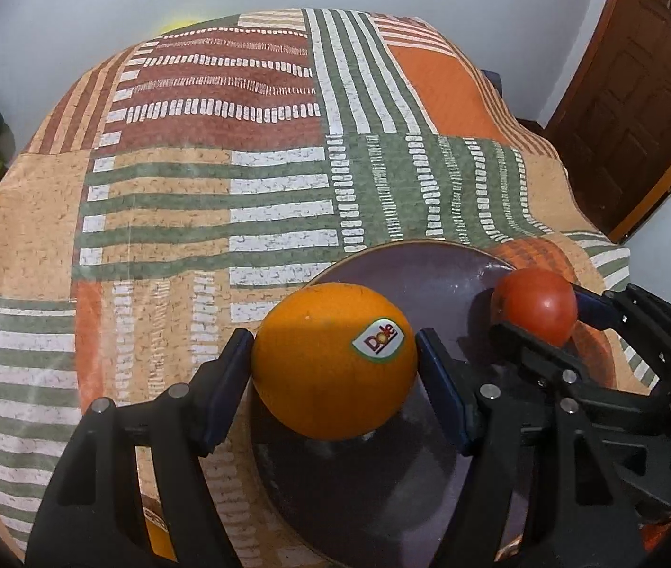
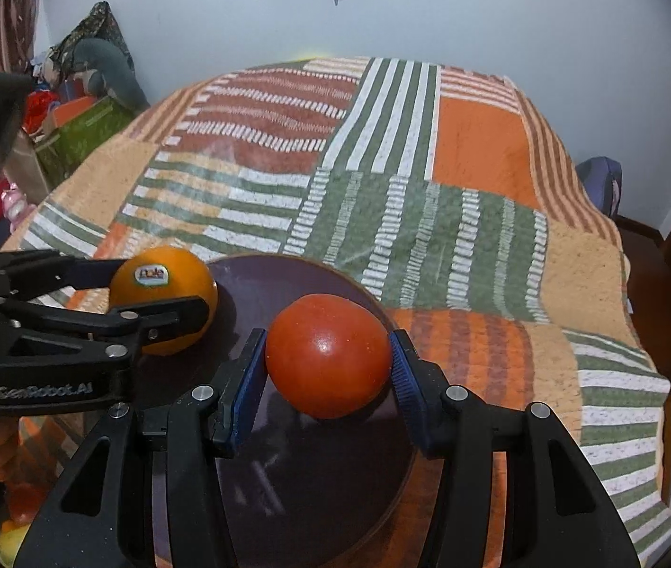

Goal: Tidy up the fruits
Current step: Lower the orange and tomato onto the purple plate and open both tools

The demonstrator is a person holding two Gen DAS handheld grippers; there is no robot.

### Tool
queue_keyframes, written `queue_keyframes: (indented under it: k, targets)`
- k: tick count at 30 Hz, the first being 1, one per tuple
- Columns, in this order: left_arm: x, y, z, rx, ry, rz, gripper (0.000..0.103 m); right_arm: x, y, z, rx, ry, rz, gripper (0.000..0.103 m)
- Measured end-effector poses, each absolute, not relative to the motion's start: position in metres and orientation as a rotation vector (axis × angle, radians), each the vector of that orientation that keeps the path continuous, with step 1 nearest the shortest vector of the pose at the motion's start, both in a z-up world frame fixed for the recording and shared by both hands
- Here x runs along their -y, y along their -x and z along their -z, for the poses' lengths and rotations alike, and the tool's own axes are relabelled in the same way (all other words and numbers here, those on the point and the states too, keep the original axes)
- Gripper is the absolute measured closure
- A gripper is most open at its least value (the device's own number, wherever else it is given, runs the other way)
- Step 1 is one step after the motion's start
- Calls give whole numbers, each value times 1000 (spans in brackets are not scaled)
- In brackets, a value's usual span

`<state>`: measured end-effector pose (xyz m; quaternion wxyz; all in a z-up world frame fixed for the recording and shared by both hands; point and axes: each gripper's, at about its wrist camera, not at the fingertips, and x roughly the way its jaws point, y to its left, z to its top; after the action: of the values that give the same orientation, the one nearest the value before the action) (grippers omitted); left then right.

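An orange [image 1: 335, 362] with a Dole sticker sits between the pads of my left gripper [image 1: 334, 369], which is shut on it, over the left part of a dark purple plate [image 1: 434, 274]. A red tomato [image 2: 329, 355] is held between the blue pads of my right gripper [image 2: 328, 369], which is shut on it, over the plate [image 2: 278, 279]. The tomato [image 1: 535, 305] and right gripper [image 1: 539, 317] also show in the left wrist view. The orange [image 2: 165, 300] and left gripper [image 2: 165, 293] show in the right wrist view.
The plate lies on a bed with a patchwork cover [image 1: 240, 180] of orange, green and white stripes. A brown door [image 1: 638, 94] stands at the right. Bags and boxes [image 2: 79, 132] sit on the floor left of the bed. More fruit [image 2: 8, 539] lies at lower left.
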<state>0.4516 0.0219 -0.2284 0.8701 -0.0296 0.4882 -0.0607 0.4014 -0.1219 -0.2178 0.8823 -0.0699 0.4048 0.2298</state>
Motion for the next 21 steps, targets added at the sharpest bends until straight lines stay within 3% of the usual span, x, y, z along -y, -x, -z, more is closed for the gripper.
queue_keyframes:
  k: [9, 10, 12, 14, 21]
  targets:
    - [-24, -450, 233, -1052, 99, 152, 31, 116, -404, 228, -873, 188, -469, 54]
    - [-23, -447, 231, -1042, 91, 146, 31, 115, -403, 227, -871, 198, -471, 53]
    - [-21, -441, 224, -1012, 65, 136, 29, 114, -400, 224, -862, 199, -471, 37]
    - [-21, -436, 217, -992, 59, 130, 26, 116, -396, 218, -841, 196, -468, 30]
    - [-29, -406, 184, -936, 51, 128, 25, 119, -371, 197, -805, 214, -475, 30]
